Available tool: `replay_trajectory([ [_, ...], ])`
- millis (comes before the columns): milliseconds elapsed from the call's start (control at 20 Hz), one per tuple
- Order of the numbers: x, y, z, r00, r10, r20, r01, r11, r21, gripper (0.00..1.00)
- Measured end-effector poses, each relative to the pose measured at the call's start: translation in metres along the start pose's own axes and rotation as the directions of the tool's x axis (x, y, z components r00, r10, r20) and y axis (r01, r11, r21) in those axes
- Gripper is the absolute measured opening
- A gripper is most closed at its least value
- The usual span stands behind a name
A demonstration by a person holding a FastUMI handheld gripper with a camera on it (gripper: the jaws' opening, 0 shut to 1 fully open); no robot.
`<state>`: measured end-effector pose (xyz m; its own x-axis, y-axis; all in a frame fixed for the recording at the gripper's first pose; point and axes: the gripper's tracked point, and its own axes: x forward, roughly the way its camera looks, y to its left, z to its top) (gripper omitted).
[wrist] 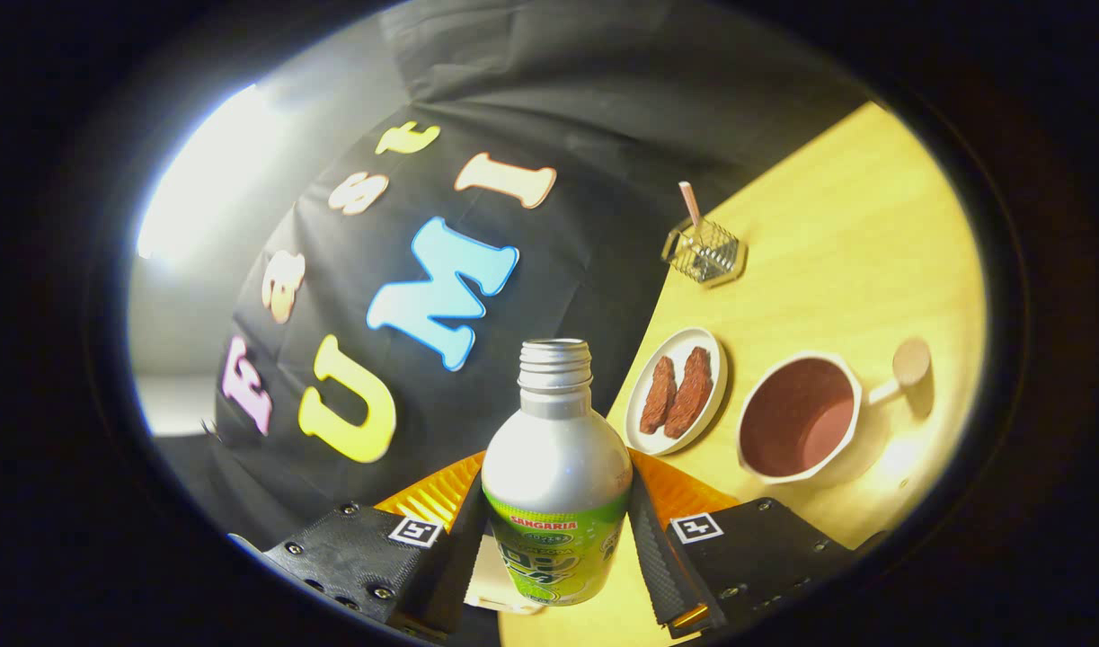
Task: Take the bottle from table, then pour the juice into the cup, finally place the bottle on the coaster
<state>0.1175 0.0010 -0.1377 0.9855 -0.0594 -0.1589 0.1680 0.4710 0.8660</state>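
The claw point(556, 530) is pinching the bottle point(556, 476), one finger pressed against each side of its lower body where the green label wraps around it. The bottle is a silver metal one with a threaded neck and no cap on its mouth, and it stands lengthwise along the fingers, its open neck pointing away from them toward the booth's dark wall. The whole scene sits tilted, so the yellow wooden worktop point(855, 234) slants off to one side of the bottle, and whether the bottle's base rests on anything cannot be told. The cup point(799, 418) stands on the worktop just beyond the right finger, a white cup with a reddish-brown inside and a short handle ending in a round knob that points away from the bottle. Between the cup and the bottle, near the worktop's edge by the wall, lies a small white oval plate point(641, 422) carrying two brown pieces of food side by side. Farther along that same edge, well apart from the cup, stands a small wire basket point(704, 252) with a pale stick rising out of it. Orange ribbed parts of the claw show behind the bottle on both sides.
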Motion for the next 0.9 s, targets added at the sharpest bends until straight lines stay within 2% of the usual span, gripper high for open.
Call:
replay_trajectory([
  [200, 0.000, 0.013, 0.001, 1.000, 0.012, 0.002, -0.012, 0.994, -0.110, 0.77],
  [350, -0.003, 0.013, 0.004, 1.000, -0.017, 0.011, 0.019, 0.972, -0.232, 0.77],
  [550, -0.005, 0.017, 0.010, 0.997, -0.068, 0.041, 0.079, 0.885, -0.460, 0.77],
  [750, -0.007, 0.032, 0.009, 0.996, -0.056, 0.069, 0.086, 0.803, -0.589, 0.77],
  [900, -0.006, 0.040, 0.014, 0.994, -0.043, 0.101, 0.101, 0.726, -0.680, 0.77],
])
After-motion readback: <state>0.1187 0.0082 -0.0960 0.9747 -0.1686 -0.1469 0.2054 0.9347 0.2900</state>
